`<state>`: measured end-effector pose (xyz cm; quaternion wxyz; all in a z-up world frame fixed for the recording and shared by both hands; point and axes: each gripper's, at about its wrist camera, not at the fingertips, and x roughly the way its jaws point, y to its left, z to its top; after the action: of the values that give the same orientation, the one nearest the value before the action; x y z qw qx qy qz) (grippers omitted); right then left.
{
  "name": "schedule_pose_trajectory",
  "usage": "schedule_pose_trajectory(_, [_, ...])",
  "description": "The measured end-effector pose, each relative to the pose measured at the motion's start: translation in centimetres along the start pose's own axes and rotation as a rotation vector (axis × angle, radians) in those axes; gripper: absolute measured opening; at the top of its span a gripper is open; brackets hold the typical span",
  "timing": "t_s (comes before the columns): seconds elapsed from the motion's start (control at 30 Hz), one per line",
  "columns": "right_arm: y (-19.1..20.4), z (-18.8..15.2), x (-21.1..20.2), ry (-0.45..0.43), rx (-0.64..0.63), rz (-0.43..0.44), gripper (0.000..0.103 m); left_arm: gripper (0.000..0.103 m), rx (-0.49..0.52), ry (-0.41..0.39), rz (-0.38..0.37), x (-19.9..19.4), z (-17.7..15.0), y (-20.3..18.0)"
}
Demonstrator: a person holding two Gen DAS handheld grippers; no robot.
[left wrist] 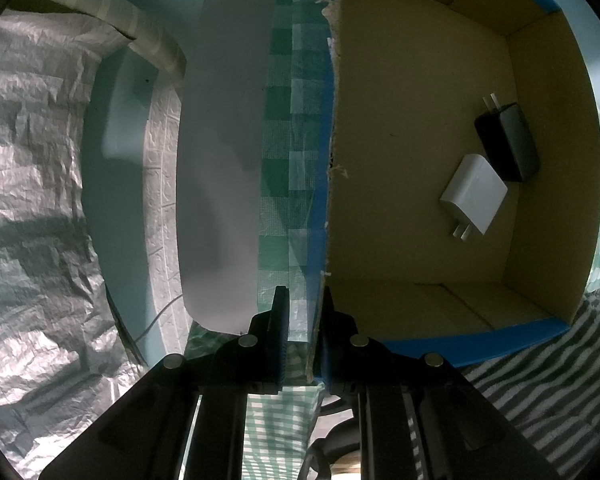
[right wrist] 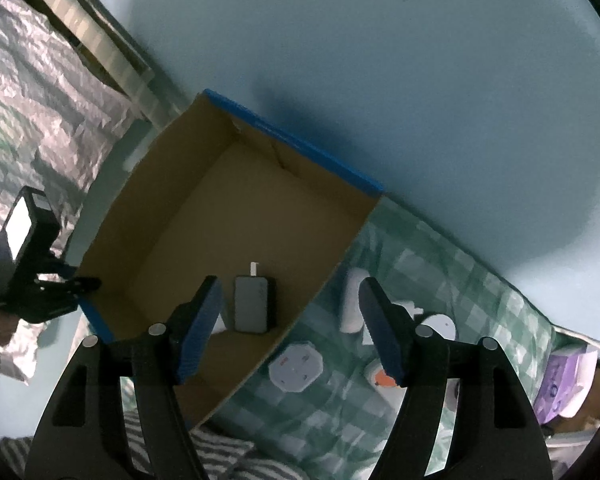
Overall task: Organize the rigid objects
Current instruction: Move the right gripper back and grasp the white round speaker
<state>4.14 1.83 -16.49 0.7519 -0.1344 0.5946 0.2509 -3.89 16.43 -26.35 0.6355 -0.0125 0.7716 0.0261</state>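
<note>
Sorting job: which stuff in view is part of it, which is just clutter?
Part of the job:
- cardboard box, its wall clamped by the left gripper
- black charger and white charger, already in the box
- white adapters on the checked cloth, not yet boxed
- right gripper, open and empty above the box

Just lying about:
- purple packet
- striped cloth
- foil sheet

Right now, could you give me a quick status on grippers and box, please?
Left gripper shut on box wall. Right gripper open, empty, above box. Black charger and white charger inside. Nothing in the way.
</note>
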Motion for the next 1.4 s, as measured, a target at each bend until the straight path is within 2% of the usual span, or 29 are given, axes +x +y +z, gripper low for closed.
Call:
schedule_pose_trajectory(0.43, [-3.5, -2.0, -3.1, -0.022, 0.060, -0.023, 0.072, 0.015, -0.003, -0.002, 0.003, -0.1, -0.2, 0.1])
schedule_pose_trajectory(0.73, [-8.5, -4.9, -3.6, 0.009, 0.151, -0.065, 0.072, 0.015, -0.002, -0.002, 0.008, -0.1, -0.3, -0.1])
schedule_pose_trajectory(1.17, [-19.7, -11.4, 0.0, 0.150, 0.393, -0.116, 0.073, 0.014, 0.003, 0.001, 0.010, -0.1, -0.2, -0.5])
schedule_pose_trajectory(1.4, [-22.3, -12.8, 2.8, 0.188, 0.444, -0.074, 0.073, 0.014, 0.015, 0.006, 0.013, 0.1, -0.3, -0.8])
